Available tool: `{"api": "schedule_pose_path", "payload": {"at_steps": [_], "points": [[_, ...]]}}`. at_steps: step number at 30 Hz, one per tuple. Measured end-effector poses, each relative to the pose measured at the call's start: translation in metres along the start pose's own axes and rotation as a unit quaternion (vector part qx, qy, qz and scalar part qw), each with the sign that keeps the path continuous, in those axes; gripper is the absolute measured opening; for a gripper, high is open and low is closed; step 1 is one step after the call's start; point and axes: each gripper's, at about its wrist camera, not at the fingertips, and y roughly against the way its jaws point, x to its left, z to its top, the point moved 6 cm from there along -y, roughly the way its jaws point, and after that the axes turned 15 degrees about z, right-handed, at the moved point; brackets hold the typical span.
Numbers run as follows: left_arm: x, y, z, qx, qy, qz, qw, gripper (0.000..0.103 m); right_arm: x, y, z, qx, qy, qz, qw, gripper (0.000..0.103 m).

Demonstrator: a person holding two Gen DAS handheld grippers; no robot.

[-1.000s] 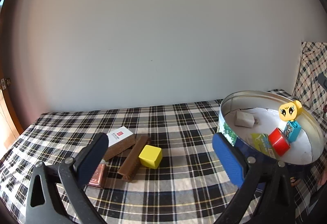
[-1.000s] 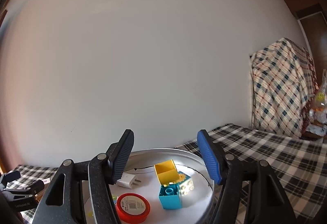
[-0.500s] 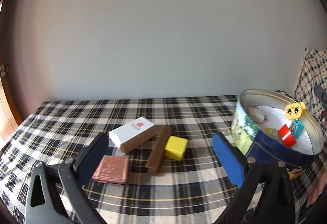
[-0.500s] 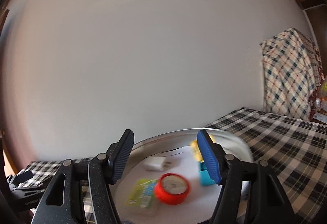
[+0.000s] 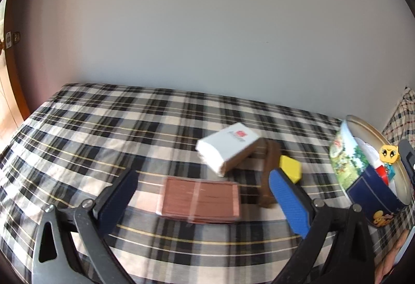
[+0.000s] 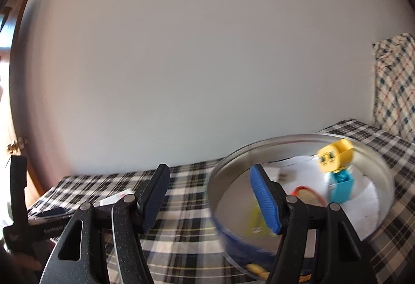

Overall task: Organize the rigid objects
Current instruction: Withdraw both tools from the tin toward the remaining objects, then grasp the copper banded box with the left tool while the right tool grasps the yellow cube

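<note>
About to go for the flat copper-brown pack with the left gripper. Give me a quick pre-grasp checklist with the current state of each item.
1. Left gripper open and empty: ok.
2. Copper-brown pack lined up between the fingers: ok, it lies flat on the plaid cloth just ahead.
3. Pack free of neighbours: ok, apart from the white box and the brown bar.
4. Fingers low enough to grip it: cannot tell.
5. Tin ready to receive: ok, uncovered, bare floor showing.
6. Right gripper out of the way: ok, open, empty, beside the tin.
</note>
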Motion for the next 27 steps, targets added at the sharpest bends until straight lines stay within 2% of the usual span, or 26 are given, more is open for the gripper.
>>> {"api": "schedule_pose_path", "payload": {"at_steps": [8, 12, 15, 18, 22, 27], "points": [[0.043, -0.017, 0.008, 0.020, 0.025, 0.024, 0.9992, 0.103, 0.049, -0.045, -0.015, 0.073, 0.060, 0.031, 0.995, 0.067], [0.050, -0.023, 0.006, 0.039, 0.029, 0.025, 0.9985, 0.103, 0.061, -0.066, -0.025, 0.119, 0.075, 0.042, 0.989, 0.067], [0.040, -0.026, 0.001, 0.061, 0.011, 0.007, 0.9980, 0.103, 0.063, -0.085, -0.035, 0.171, 0.073, 0.063, 0.981, 0.067], [0.024, -0.026, -0.004, 0.073, -0.021, -0.015, 0.9970, 0.103, 0.056, -0.092, -0.041, 0.194, 0.067, 0.067, 0.976, 0.067], [0.000, -0.029, -0.016, 0.093, -0.072, -0.023, 0.9928, 0.103, 0.055, -0.093, -0.044, 0.206, 0.093, 0.063, 0.972, 0.067], [-0.014, -0.044, -0.025, 0.120, -0.112, -0.002, 0.9864, 0.103, 0.055, -0.100, -0.048, 0.224, 0.101, 0.074, 0.966, 0.067]]}}
